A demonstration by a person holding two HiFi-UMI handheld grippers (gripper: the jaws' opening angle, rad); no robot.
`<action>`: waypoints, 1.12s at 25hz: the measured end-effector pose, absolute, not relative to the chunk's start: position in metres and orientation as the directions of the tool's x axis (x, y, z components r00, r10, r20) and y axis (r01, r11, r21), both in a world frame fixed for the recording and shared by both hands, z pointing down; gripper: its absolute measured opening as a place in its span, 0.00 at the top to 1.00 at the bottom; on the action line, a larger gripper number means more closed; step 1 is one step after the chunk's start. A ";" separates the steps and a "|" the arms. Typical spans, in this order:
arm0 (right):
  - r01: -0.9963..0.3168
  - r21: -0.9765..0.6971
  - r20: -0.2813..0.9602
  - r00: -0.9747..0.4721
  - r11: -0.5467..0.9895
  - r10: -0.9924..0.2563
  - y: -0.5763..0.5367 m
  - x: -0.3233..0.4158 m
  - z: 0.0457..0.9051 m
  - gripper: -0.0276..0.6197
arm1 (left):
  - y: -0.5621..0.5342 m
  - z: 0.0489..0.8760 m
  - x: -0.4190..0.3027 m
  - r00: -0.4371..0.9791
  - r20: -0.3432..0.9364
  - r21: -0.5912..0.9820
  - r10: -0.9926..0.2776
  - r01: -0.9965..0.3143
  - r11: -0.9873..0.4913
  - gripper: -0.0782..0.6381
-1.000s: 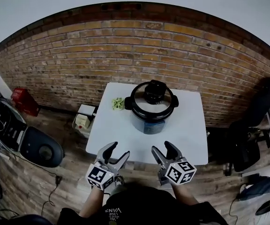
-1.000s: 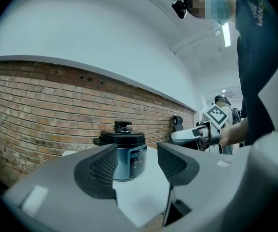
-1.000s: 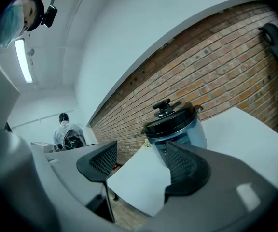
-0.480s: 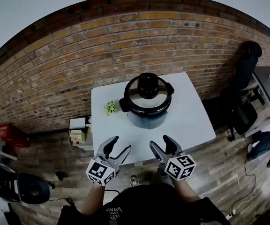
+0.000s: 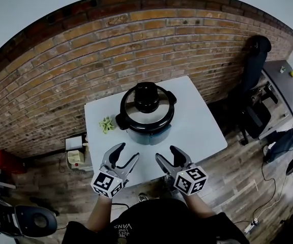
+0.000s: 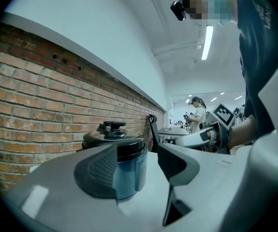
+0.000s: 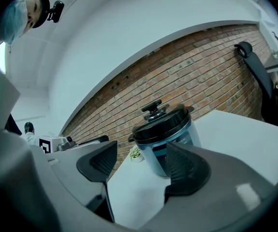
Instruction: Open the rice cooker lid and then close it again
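Head view: rice cooker (image 5: 146, 117), lid (image 5: 147, 104) closed, stands on the table (image 5: 200, 131) ahead of both tongs, apart from them. Left gripper (image 5: 127, 153) and right gripper (image 5: 167, 153) gape moderately, empty. Left gripper view: one pad hides the cooker's left flank. Right gripper view: the cooker shows beyond parted jaws, untouched, its base hidden.
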State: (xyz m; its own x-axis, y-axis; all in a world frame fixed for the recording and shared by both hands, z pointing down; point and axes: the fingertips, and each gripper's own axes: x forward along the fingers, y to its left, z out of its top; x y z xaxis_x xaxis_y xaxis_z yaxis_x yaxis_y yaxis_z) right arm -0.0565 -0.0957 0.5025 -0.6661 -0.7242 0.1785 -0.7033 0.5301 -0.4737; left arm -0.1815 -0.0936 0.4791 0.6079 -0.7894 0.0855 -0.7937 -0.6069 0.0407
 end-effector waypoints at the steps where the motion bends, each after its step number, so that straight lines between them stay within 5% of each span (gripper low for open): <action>1: -0.700 -0.475 0.176 -0.669 0.533 -0.722 -0.102 -0.055 0.503 0.48 | -0.100 0.478 -0.180 0.605 0.083 0.038 -0.792 -0.796 -0.604 0.56; 17: -0.633 -0.486 0.166 -0.744 0.603 -0.647 -0.182 -0.041 0.500 0.48 | -0.234 0.426 -0.156 0.650 0.092 -0.136 -0.755 -0.743 -0.656 0.50; 28: -0.616 -0.511 0.157 -0.752 0.599 -0.640 -0.195 -0.026 0.505 0.48 | -0.295 0.439 -0.123 0.763 0.324 -0.198 -0.559 -0.523 -0.829 0.43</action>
